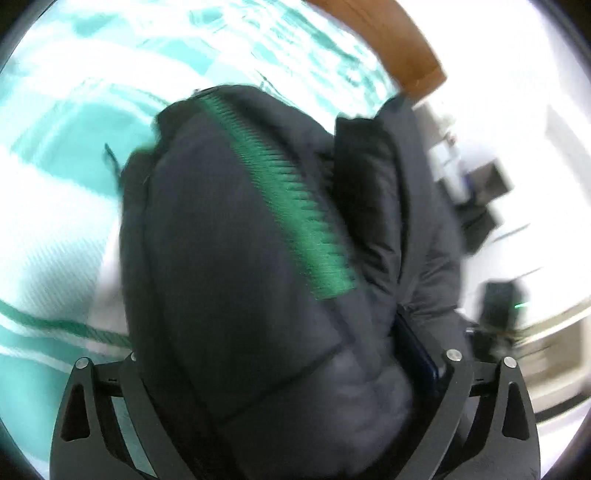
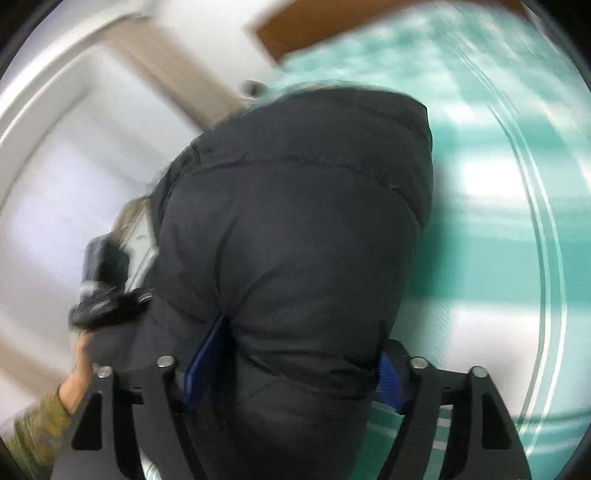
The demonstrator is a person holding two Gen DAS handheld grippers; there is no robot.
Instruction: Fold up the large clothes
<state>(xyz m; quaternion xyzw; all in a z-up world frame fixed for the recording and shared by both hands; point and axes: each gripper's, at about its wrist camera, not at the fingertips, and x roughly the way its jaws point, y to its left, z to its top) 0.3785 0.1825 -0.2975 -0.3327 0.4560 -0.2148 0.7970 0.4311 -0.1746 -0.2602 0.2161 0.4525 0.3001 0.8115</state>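
A dark puffer jacket (image 1: 240,258) with a green striped band (image 1: 288,199) fills the left wrist view and hangs bunched over a teal and white checked bedspread (image 1: 55,147). My left gripper (image 1: 280,354) stands wide, with thick fabric packed between its fingers; the blue pad (image 1: 417,347) digs into a fold, and the other finger is partly hidden. In the right wrist view the jacket (image 2: 314,221) bulges out between the fingers of my right gripper (image 2: 299,358), both blue pads (image 2: 207,362) pressed against it. Both views are blurred.
A brown wooden headboard (image 1: 391,44) (image 2: 325,26) edges the bed. White walls and a door frame (image 2: 74,92) lie beyond. A person's hand and patterned sleeve (image 2: 62,402) show at lower left, below a dark device (image 2: 103,288). Dark objects (image 1: 498,306) sit on the pale floor.
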